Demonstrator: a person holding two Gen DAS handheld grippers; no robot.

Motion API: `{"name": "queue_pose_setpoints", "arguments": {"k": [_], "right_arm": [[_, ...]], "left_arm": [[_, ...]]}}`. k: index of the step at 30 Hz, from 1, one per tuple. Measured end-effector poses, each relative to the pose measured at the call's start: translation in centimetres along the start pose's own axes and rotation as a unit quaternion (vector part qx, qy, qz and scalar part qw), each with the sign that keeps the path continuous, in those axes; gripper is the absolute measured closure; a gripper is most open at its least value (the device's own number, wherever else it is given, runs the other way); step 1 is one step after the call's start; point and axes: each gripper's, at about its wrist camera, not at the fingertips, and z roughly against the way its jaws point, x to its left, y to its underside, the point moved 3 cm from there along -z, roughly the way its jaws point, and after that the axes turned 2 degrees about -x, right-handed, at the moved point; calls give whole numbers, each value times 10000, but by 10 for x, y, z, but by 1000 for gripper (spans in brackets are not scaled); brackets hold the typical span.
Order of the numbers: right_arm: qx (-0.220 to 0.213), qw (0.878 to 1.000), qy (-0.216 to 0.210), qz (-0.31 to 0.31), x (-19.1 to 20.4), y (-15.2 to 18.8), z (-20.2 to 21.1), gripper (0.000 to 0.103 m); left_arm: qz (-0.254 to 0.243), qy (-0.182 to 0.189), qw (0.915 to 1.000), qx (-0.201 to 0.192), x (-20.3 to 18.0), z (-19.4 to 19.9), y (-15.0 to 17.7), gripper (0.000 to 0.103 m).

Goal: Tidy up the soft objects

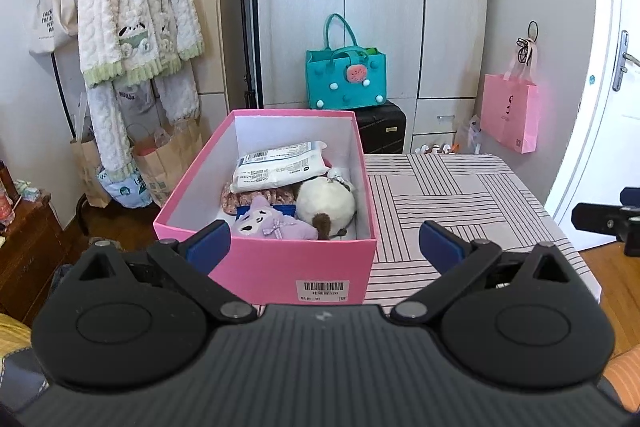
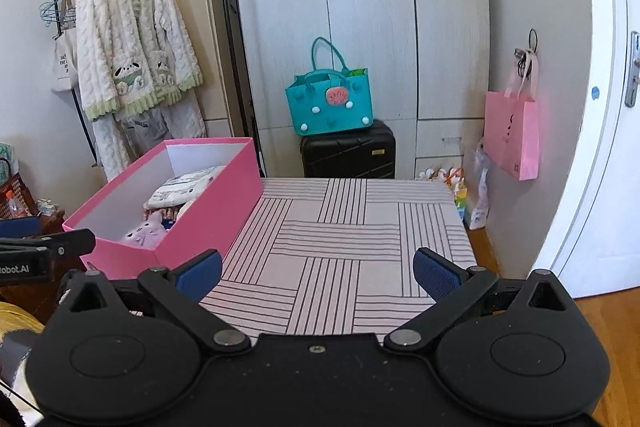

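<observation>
A pink box (image 1: 280,267) stands on the left of a striped table (image 1: 460,203). Inside lie a white packet (image 1: 276,167), a purple plush (image 1: 272,223), a white round plush with brown spots (image 1: 326,203) and a floral cloth (image 1: 244,197). My left gripper (image 1: 324,247) is open and empty, hovering just in front of the box. My right gripper (image 2: 318,275) is open and empty over the table's near edge, to the right of the box (image 2: 208,219). The purple plush (image 2: 144,235) and the packet (image 2: 184,187) show there too.
A teal felt bag (image 1: 346,79) sits on a black suitcase (image 1: 384,127) before grey wardrobes. A pink paper bag (image 1: 508,115) hangs at right. A fluffy white robe (image 1: 136,7) hangs on a rack at left, with paper bags (image 1: 160,163) below. A door (image 2: 616,107) is at right.
</observation>
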Motion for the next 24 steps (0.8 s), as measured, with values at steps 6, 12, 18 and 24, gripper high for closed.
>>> {"name": "queue_pose_setpoints", "arguments": {"k": [6, 12, 18, 24], "right_arm": [[-245, 9992, 165, 257, 4, -1, 10, 0], [-310, 9988, 192, 340, 5, 3, 13, 0], [-369, 9984, 301, 291, 5, 5, 15, 0], [-379, 9985, 319, 252, 2, 6, 15, 0]], "left_arm": [[-8, -11, 10000, -72, 0, 5, 0, 1], [-59, -51, 10000, -59, 0, 5, 1, 1], [-56, -56, 10000, -35, -1, 5, 2, 0], [-89, -80, 9999, -57, -2, 6, 4, 0]]}}
